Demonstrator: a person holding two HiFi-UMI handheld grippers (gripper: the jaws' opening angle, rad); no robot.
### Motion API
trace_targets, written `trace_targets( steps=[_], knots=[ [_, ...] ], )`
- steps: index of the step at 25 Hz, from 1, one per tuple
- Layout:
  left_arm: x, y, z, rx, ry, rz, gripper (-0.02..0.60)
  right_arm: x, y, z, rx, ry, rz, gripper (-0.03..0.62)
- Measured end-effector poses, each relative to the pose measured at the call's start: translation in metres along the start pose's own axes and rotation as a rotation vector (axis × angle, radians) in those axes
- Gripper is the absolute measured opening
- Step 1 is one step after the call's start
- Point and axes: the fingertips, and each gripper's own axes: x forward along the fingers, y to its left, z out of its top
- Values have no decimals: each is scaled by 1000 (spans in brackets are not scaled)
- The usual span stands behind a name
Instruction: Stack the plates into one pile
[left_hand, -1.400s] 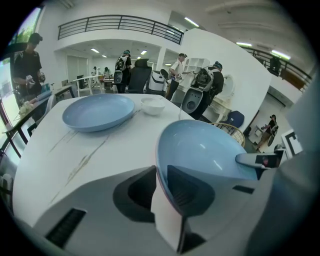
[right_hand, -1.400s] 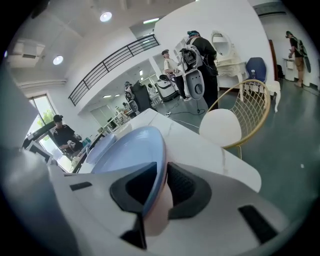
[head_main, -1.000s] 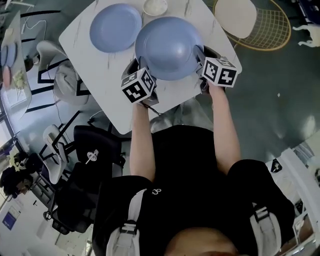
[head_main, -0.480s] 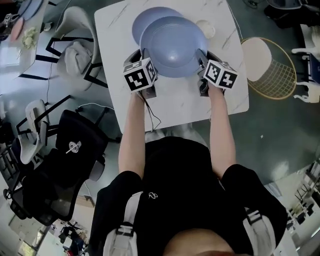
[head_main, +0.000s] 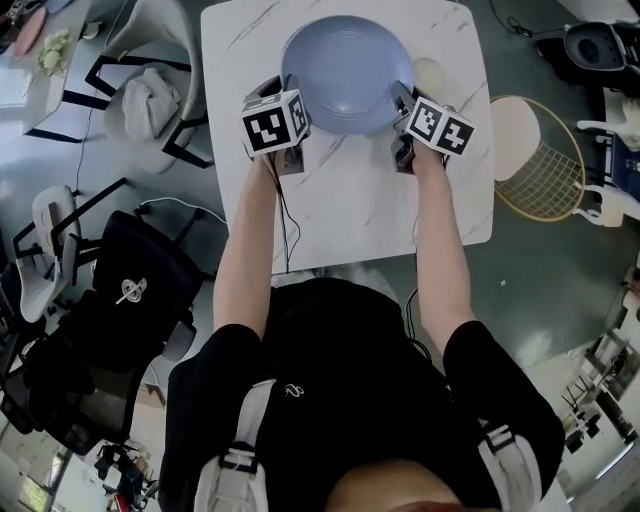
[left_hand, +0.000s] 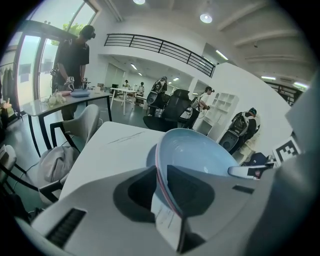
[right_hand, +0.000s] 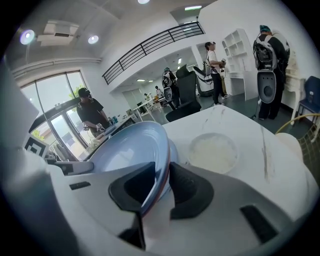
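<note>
The top plate (head_main: 345, 75), pale blue, hangs over the far half of the white table (head_main: 350, 210), carried between both grippers. The left gripper (head_main: 289, 98) has its left rim and the right gripper (head_main: 402, 100) its right rim. In each gripper view the rim runs between the two dark pads, which press on it from both sides. The left jaws have just been opening a little and the right jaws closing a little, with the rim between them in both cases. Right under it lies the lower plate (right_hand: 173, 150), also pale blue, with only a sliver of rim showing beside the jaws. Whether the two plates touch I cannot tell. A small white dish (head_main: 432, 76) sits on the table just right of the plates, near the right gripper
</note>
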Motion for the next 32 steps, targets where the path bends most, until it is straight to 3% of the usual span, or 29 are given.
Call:
trace_targets(
  steps=[6, 9, 10, 12, 17, 25, 32],
  knots=[
    [22, 12, -5, 6, 17, 17, 100, 29, -2, 4, -16, 35, -45, 92],
    [31, 15, -19, 24, 85, 21, 117, 39, -7, 1, -60, 63, -89, 108],
    [32, 16, -22, 34, 102, 24, 130, 41, -8, 0, -65, 62, -105, 140],
    [30, 17, -20, 53, 88, 38, 132, 40, -8, -1, -73, 46, -128, 174],
    [15, 13, -6, 27, 11, 37, 117, 21, -5, 2, -104, 5, -143, 161],
    [-37, -5, 8, -112, -128, 59, 41, -13, 20, 22, -129, -100, -36, 61],
    [-98, -45, 13, -76, -264, 103, 21, -55, 49, 47, -113, -230, 113, 12]
  ],
)
